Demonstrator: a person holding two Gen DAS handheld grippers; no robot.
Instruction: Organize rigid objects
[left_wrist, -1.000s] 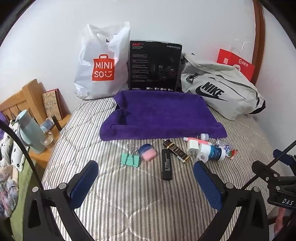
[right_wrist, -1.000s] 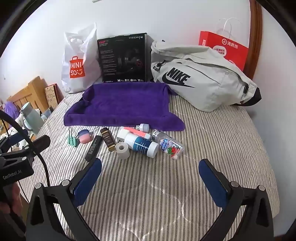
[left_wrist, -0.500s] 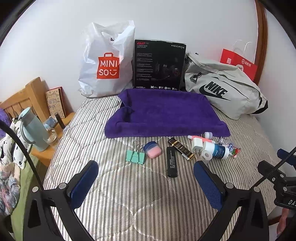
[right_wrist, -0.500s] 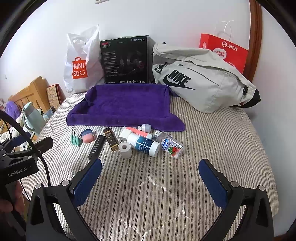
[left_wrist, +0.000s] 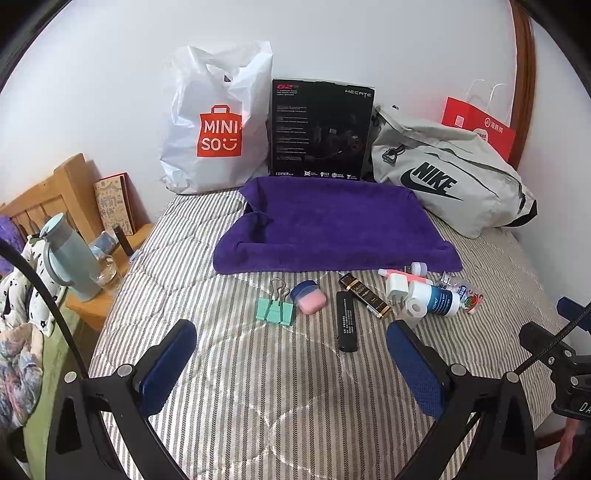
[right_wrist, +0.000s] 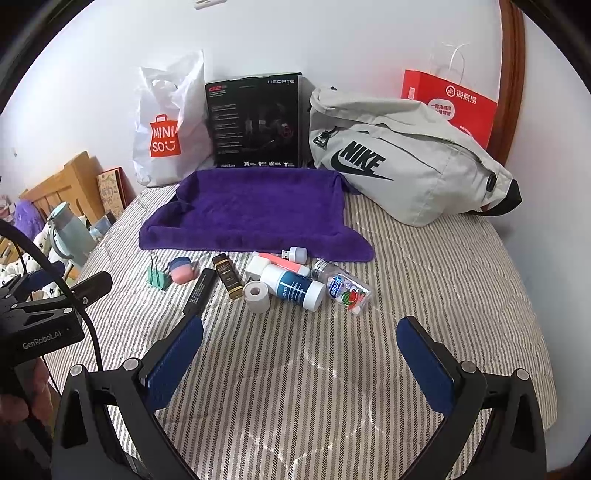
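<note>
A row of small items lies on the striped bed (left_wrist: 258, 387) just in front of the purple towel (left_wrist: 332, 229): green binder clip (left_wrist: 276, 308), pink case (left_wrist: 309, 297), black stick (left_wrist: 347, 321), white bottle (right_wrist: 295, 287), tape roll (right_wrist: 257, 296). My left hand-held gripper (left_wrist: 291, 363) and right hand-held gripper (right_wrist: 301, 356) hover nearer than the row, both spread wide and empty.

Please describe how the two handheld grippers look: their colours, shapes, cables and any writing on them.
Both are alike. The left gripper and the right gripper each have a black angular frame with silver screws and two flat jaws faced with dark blue textured pads. A thin black cable curves from the left gripper's black body, which carries white lettering "GenRobot.AI".
</note>
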